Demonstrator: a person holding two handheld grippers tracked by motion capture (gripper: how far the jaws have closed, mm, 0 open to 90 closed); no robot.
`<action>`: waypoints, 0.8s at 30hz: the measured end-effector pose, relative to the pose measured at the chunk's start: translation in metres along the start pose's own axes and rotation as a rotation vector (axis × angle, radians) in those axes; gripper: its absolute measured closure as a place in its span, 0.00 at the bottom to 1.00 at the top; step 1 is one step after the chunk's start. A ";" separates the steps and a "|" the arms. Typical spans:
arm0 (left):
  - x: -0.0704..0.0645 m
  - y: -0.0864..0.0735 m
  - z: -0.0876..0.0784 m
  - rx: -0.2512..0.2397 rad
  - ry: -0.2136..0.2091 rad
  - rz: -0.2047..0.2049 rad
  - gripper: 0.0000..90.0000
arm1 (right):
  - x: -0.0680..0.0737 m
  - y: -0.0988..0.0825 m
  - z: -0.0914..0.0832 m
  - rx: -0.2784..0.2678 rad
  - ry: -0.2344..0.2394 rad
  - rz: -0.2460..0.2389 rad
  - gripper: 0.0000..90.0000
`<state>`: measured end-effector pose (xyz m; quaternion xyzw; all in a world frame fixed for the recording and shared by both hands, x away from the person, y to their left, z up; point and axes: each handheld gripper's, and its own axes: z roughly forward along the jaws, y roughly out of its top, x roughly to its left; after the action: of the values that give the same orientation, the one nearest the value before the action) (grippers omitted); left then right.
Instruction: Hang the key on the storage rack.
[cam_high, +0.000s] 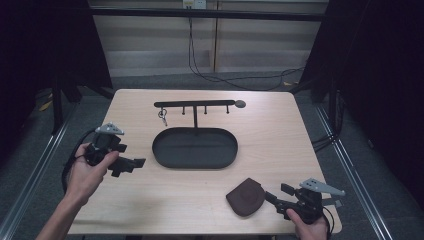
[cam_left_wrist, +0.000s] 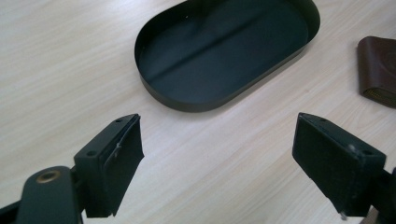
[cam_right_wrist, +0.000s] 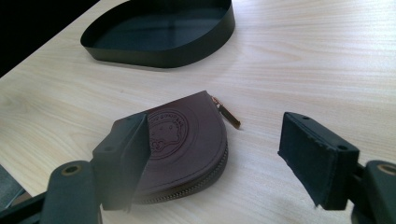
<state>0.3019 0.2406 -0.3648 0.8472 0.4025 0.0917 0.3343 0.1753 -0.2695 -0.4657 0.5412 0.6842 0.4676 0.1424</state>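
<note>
A black oval tray (cam_high: 195, 147) lies at the table's middle, with nothing in it (cam_left_wrist: 224, 51). Behind it stands a black hook rack (cam_high: 195, 104), and a small bunch of keys (cam_high: 163, 116) hangs from its left hook. A brown leather zip pouch (cam_high: 246, 196) lies flat near the front right. My left gripper (cam_high: 131, 166) hovers left of the tray, open (cam_left_wrist: 217, 149) with bare table between its jaws. My right gripper (cam_high: 277, 194) sits just right of the pouch, open (cam_right_wrist: 215, 128). Its left jaw overlaps the pouch (cam_right_wrist: 187, 140); its right jaw stands well apart from it.
The pouch's brass zip pull (cam_right_wrist: 227, 113) points toward the tray's near wall (cam_right_wrist: 159, 49). In the left gripper view the pouch (cam_left_wrist: 378, 70) lies at the far right. Bare light wood surrounds the tray. Dark floor and cables lie beyond the table's edges.
</note>
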 end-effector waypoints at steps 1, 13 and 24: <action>0.000 -0.005 0.001 -0.009 0.004 -0.003 0.18 | 0.000 0.000 0.000 0.000 0.000 -0.001 0.27; -0.009 -0.063 0.004 -0.087 -0.027 -0.029 0.19 | 0.002 0.003 0.007 0.052 0.002 0.000 0.24; -0.033 -0.115 0.015 -0.162 -0.110 -0.048 0.21 | 0.005 0.009 0.010 0.118 0.006 -0.018 0.24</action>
<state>0.2151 0.2604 -0.4457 0.8113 0.3951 0.0692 0.4253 0.1860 -0.2608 -0.4621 0.5409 0.7159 0.4269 0.1123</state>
